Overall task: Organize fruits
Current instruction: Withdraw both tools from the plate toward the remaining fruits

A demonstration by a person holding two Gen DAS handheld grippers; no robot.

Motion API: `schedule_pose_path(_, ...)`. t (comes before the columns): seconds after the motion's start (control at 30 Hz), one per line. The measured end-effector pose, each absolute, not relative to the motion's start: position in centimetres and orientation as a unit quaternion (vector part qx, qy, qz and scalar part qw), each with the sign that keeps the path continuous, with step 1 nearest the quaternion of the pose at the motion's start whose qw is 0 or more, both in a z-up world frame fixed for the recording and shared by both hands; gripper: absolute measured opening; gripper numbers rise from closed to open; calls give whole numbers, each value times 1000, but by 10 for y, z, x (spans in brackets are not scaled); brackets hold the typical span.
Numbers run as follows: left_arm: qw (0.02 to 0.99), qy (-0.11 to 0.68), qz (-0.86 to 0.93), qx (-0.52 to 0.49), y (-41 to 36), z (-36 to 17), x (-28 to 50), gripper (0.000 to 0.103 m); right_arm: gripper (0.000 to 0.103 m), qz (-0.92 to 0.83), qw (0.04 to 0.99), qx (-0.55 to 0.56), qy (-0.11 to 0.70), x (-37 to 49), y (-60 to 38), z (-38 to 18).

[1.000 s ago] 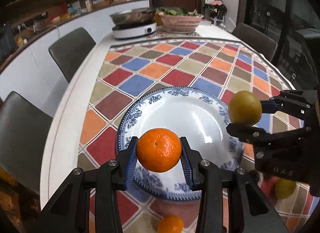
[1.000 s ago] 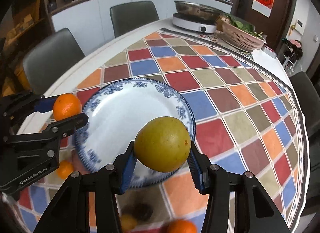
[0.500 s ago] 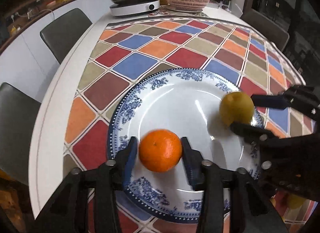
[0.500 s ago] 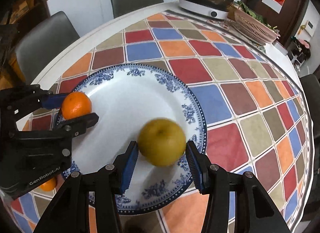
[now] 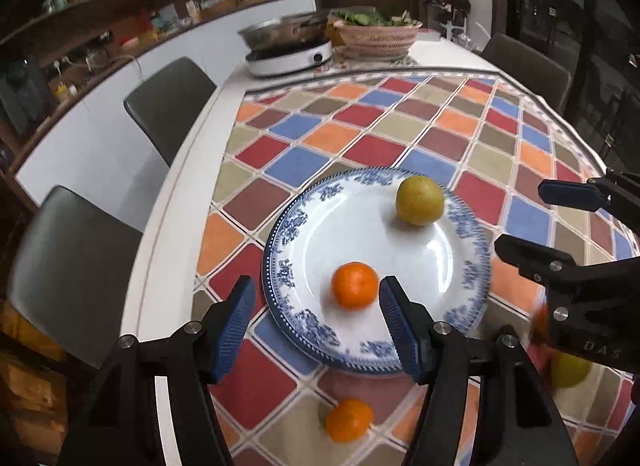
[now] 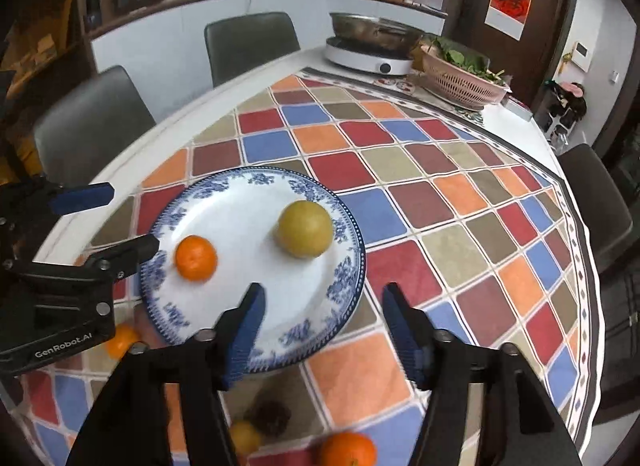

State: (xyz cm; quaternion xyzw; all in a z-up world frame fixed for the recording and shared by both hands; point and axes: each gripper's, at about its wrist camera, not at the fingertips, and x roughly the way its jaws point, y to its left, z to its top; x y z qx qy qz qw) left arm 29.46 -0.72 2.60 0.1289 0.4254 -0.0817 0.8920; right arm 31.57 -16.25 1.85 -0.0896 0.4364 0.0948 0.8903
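A blue-and-white plate (image 5: 468, 266) (image 6: 344, 286) sits on the checkered tablecloth. An orange mandarin (image 5: 355, 285) (image 6: 196, 257) and a yellow-green pear (image 5: 420, 200) (image 6: 305, 229) lie on it, apart. My left gripper (image 5: 316, 324) is open and empty, pulled back above the plate's near rim. My right gripper (image 6: 322, 328) is open and empty, back from the pear. Each gripper shows in the other's view, the right (image 5: 552, 221) and the left (image 6: 108, 217).
Loose fruit lies on the cloth near me: a mandarin (image 5: 349, 420), a yellow-green fruit (image 5: 570, 370), another orange (image 6: 347, 449), a small yellow fruit (image 6: 244, 436) and a dark one (image 6: 273, 418). A cooker (image 5: 288, 55) and vegetable basket (image 5: 376, 35) stand far off. Chairs line the left edge.
Both grippers lowered their fruit onto the plate, opened and let go. Both have since drawn back and up from the plate.
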Motion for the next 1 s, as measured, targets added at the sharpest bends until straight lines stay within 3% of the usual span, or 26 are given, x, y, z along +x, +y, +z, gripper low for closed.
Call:
schedule_pose_path(0.37,920,373,-82,90,-8,66,212,74,65,72,919,-119,368,235,-171,58)
schedule_pose_path(0.47,925,364,-79,82,-8,70,191,76,72,73,922,-119,362,217,-172,62)
schedule_pose_path(0.63,934,339,-76,86,-9,77,158,83,72,67,928,-109,351,188,-179,68)
schedule_pose_path(0.77,940,318,-71,98,-12,77,133,87,78,59,931,-84,351,168,-190,65)
schedule_pose_path(1.0,937,325,-70,110,-19,56,113,89,78,30,927,-57,369,142,-206,37)
